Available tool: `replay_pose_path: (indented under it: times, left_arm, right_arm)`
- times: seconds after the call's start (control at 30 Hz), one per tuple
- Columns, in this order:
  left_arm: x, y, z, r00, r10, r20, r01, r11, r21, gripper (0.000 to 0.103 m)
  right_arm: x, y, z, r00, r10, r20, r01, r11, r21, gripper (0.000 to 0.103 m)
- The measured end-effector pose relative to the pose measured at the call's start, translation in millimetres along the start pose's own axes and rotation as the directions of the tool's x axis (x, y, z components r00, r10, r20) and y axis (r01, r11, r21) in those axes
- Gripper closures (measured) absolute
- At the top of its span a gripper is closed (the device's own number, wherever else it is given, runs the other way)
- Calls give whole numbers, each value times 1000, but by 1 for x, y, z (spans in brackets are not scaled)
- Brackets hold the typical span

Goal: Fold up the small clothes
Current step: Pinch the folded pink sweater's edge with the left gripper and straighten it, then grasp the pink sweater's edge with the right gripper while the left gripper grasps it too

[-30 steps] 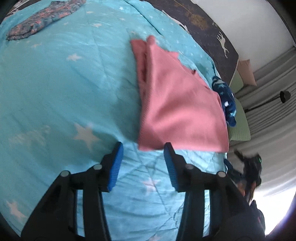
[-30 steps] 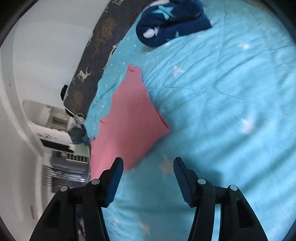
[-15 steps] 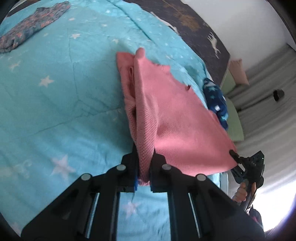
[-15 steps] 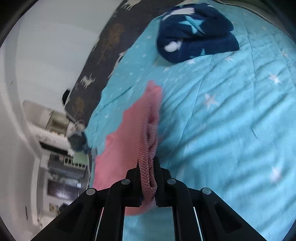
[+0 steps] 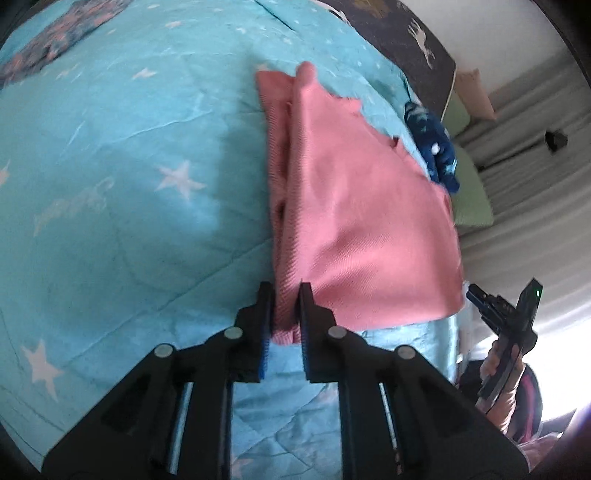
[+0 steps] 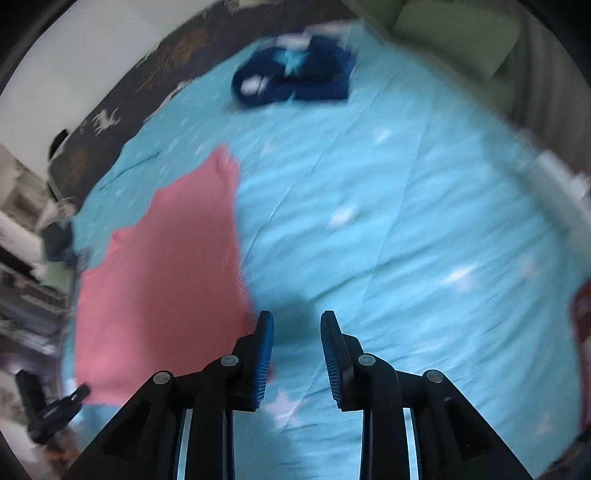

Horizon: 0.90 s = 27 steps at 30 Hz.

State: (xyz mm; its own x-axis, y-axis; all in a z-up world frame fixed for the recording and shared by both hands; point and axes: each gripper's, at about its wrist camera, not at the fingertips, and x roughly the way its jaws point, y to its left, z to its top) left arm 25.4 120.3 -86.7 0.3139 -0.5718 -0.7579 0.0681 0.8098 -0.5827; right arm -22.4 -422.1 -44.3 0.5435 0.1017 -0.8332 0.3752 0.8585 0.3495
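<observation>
A pink knitted garment point(image 5: 354, 221) lies folded on the turquoise star quilt point(image 5: 129, 166). My left gripper point(image 5: 285, 295) is shut on its near left corner, which bunches between the jaws. In the right wrist view the same pink garment point(image 6: 166, 266) lies flat to the left. My right gripper point(image 6: 297, 332) is open and empty just beside its near right corner, over bare quilt point(image 6: 406, 240). The right gripper point(image 5: 506, 306) also shows in the left wrist view at the far right, held in a hand.
A dark blue star-print garment point(image 6: 295, 81) lies crumpled at the far side of the bed, also seen past the pink one point(image 5: 436, 147). A patterned garment point(image 5: 55, 40) lies far left. Green pillows point(image 6: 461, 33) and a dark deer-print cover point(image 5: 406, 26) border the bed.
My right gripper has let go of the pink garment's corner, opened and shifted right. The garment has dropped flat there. My left gripper stays shut on its corner.
</observation>
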Motion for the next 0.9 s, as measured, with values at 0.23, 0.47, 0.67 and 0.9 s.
replay_pose_path:
  times: [0.23,0.47,0.67,0.9]
  left_arm:
    - [-19,6,6,976,186,113,-191,981,33,75]
    - [-36,18,11,948,266,176,-279,959,52,65]
    - [-42,24,14,928,307,212,-324,945,50,58]
    - [-48,40,16,936,290,201,-305,951,44,57]
  right_arm:
    - [-16,110,-25,993,119,-19,-115,889,-443,59]
    - [35,241,-117,984,130,-121,-176,625,-761,56]
    - [41,294,-193,990,136,-45,-92,366,-926,51]
    - [65,324,-229,970,135,203,170,221,-960,37]
